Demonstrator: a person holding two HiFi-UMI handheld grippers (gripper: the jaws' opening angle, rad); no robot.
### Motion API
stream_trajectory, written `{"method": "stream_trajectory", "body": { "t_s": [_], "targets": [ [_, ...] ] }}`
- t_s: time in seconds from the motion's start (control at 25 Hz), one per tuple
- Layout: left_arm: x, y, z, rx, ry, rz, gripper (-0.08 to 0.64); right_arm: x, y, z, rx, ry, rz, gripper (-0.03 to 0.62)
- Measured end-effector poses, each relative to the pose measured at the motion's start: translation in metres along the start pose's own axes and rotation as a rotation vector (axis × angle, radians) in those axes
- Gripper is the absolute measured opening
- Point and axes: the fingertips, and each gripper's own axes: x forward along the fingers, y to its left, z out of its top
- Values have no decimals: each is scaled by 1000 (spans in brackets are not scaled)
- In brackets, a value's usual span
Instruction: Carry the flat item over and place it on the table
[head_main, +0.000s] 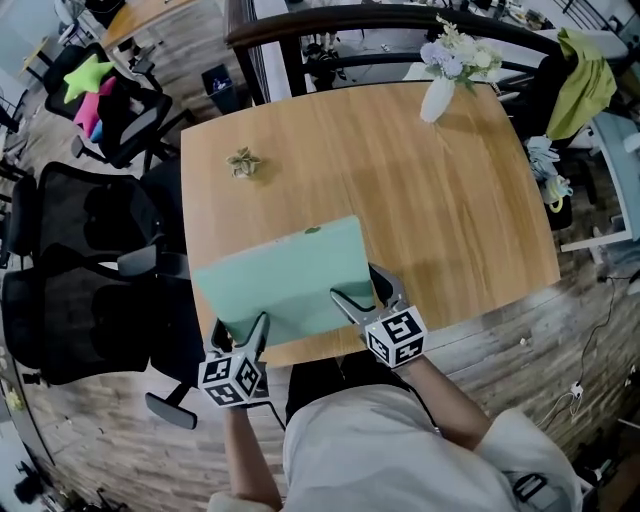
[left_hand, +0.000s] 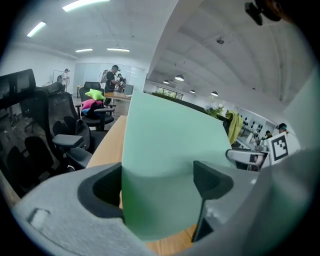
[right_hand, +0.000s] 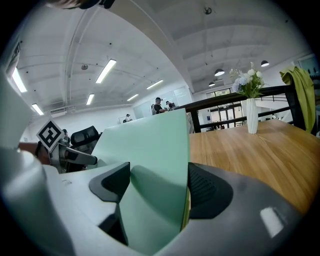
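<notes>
A mint-green flat sheet (head_main: 285, 280) hangs over the near left part of the wooden table (head_main: 450, 210), its near edge reaching past the table's front edge. My left gripper (head_main: 240, 332) is shut on its near left corner, and my right gripper (head_main: 365, 295) is shut on its near right edge. In the left gripper view the green sheet (left_hand: 170, 150) fills the space between the jaws of that gripper (left_hand: 157, 187). The right gripper view shows the sheet (right_hand: 150, 150) standing nearly on edge, clamped in the gripper (right_hand: 157, 192). Whether the sheet touches the tabletop I cannot tell.
A white vase with flowers (head_main: 440, 85) stands at the table's far right edge, and a small dried plant (head_main: 243, 161) lies at the far left. Black office chairs (head_main: 80, 290) crowd the left side. A green cloth (head_main: 585, 80) hangs at the right.
</notes>
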Motion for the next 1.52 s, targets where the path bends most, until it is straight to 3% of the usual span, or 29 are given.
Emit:
{"method": "stream_trajectory", "body": {
  "t_s": [0.96, 1.52],
  "targets": [
    [102, 87, 37, 4, 144, -105, 451, 124, -17, -2, 81, 103, -111, 371],
    [142, 97, 41, -28, 209, -145, 451, 155, -40, -9, 115, 168, -141, 373]
  ]
}}
